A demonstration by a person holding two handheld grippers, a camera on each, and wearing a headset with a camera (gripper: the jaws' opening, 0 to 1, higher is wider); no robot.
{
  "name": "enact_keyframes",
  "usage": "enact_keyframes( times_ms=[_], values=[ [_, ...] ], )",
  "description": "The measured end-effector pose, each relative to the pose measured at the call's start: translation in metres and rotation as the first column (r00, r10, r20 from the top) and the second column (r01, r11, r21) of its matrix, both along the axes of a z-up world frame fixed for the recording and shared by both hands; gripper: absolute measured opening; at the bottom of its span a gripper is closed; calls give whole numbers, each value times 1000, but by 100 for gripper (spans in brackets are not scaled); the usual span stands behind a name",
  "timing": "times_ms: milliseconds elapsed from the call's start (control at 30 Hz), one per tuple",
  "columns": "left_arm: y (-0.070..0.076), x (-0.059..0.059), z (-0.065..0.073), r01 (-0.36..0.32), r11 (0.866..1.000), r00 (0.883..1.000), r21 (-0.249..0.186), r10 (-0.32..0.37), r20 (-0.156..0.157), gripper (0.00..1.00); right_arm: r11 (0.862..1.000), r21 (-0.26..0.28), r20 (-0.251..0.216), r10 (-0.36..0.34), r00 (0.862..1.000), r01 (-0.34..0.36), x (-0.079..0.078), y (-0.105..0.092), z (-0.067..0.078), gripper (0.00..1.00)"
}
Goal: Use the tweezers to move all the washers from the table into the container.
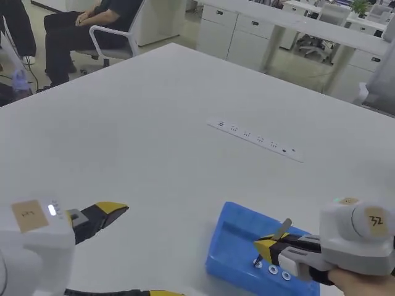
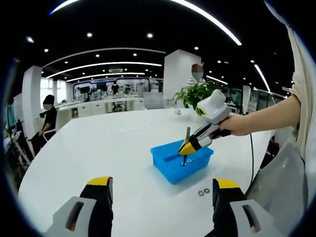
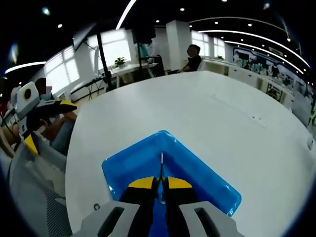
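Two washers (image 2: 203,191) are lying beside the blue container (image 2: 168,171); right gripper (image 3: 160,184) is pinching tweezers (image 3: 161,165) above it, tips seemingly together, catch untellable; left gripper (image 2: 163,181) is gaping.

- Evenly and softly lit from above in the head view; bright across the white table (image 1: 154,123), with a faint shadow just beside the blue container (image 1: 217,250).
- Dim overhead in the left gripper view, broken by glowing ceiling strips (image 2: 106,64) and small spots; strongly curved toward the edges.
- Blown out to white at the windows (image 3: 111,42) in the right gripper view; hazy and soft in the far office.
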State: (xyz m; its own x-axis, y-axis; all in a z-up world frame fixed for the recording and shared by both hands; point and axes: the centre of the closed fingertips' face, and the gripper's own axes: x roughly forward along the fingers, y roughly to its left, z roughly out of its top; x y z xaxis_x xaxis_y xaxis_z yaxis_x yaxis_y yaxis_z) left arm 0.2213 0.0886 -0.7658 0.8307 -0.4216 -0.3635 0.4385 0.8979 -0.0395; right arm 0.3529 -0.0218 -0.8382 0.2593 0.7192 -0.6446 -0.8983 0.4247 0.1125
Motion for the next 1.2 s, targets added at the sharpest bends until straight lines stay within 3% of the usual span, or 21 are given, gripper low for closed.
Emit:
enact_keyframes(
  times_ms=[633, 667, 700, 733, 900, 1200],
  values=[
    [0, -1, 0, 1, 1000, 1000, 1, -1, -2, 84, 1000, 14, 23, -7, 1000, 6, -3, 1, 9, 4],
    [0, -1, 0, 1, 1000, 1000, 1, -1, -2, 84, 1000, 0, 37, -6, 999, 6, -5, 0, 12, 4],
    [0, -1, 0, 1, 1000, 1000, 1, -1, -3, 84, 1000, -17, 83, 9, 997, -7, -3, -1, 17, 4],
    [0, -1, -1, 1, 1000, 1000, 0, -1, -6, 84, 1000, -7, 104, 16, 994, -16, -7, 1, 25, 4],
    [-1, -1, -2, 7, 1000, 1000, 4, -7, -9, 84, 999, 41, 98, 17, 995, -21, -21, 6, 43, 4],
    [-1, -2, -2, 13, 1000, 1000, 5, -13, -11, 84, 996, 88, 100, -3, 995, -6, -36, 1, 59, 4]
  ],
)
